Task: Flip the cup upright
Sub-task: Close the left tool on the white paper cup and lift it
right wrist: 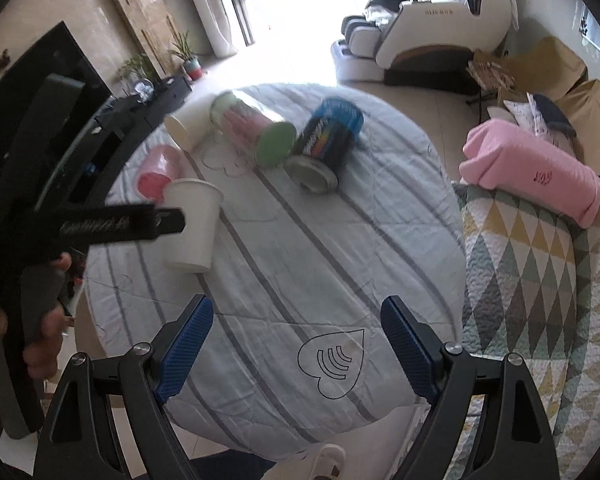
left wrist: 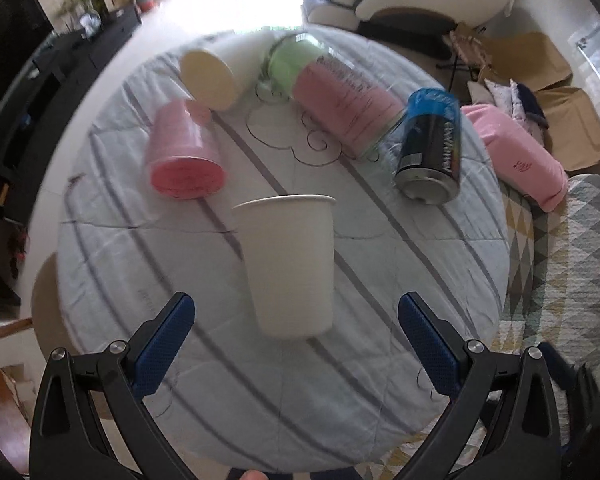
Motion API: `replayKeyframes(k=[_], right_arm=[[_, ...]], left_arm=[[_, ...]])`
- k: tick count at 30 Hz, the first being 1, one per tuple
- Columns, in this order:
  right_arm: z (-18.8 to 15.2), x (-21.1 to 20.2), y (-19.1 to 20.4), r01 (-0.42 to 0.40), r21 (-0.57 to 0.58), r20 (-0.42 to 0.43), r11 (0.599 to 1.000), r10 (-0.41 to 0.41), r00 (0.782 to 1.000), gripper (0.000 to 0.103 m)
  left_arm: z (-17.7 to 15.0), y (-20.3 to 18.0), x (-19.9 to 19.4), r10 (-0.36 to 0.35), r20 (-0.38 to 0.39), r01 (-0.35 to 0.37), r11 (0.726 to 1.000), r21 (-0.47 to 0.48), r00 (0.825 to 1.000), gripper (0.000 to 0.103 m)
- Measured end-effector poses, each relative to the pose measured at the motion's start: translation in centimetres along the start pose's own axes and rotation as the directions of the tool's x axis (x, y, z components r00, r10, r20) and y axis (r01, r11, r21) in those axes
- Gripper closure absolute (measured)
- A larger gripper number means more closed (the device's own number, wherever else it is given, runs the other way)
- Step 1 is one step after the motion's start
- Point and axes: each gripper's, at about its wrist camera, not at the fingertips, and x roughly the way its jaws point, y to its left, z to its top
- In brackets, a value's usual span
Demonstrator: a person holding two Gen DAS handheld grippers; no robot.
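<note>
A white paper cup stands upright on the round table's striped cloth, mouth up, just ahead of my left gripper. The left gripper is open and empty, its blue pads either side of the cup's base without touching it. The cup also shows in the right wrist view, partly behind the left gripper's black body. My right gripper is open and empty over the near part of the cloth, well right of the cup.
A pink cup and a cream cup lie on their sides at the far left. A clear jar with pink and green contents and a dark can lie behind. A pink cushion lies on a patterned quilt at the right.
</note>
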Motion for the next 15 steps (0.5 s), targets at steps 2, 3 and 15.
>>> replayKeyframes(k=[2, 3, 15], right_arm=[[0.2, 1.0, 0.0, 0.002, 0.007, -0.014, 1.0, -0.002, 1.0, 0.016], [0.2, 1.3, 0.0, 0.006, 0.005, -0.016, 1.0, -0.006, 1.0, 0.016], [1.2, 6.2, -1.0, 0.004, 0.003, -0.034, 1.0, -0.004, 0.999, 0.016]], left_arm=[[0.6, -0.1, 1.0, 0.003, -0.012, -0.003, 1.0, 0.001, 1.0, 0.0], [0.8, -0.1, 1.6, 0.003, -0.022, -0.003, 1.0, 0.002, 1.0, 0.0], [1.9, -0.4, 6.8, 0.042, -0.101, -0.042, 0.999, 0.003, 0.994, 0.032]])
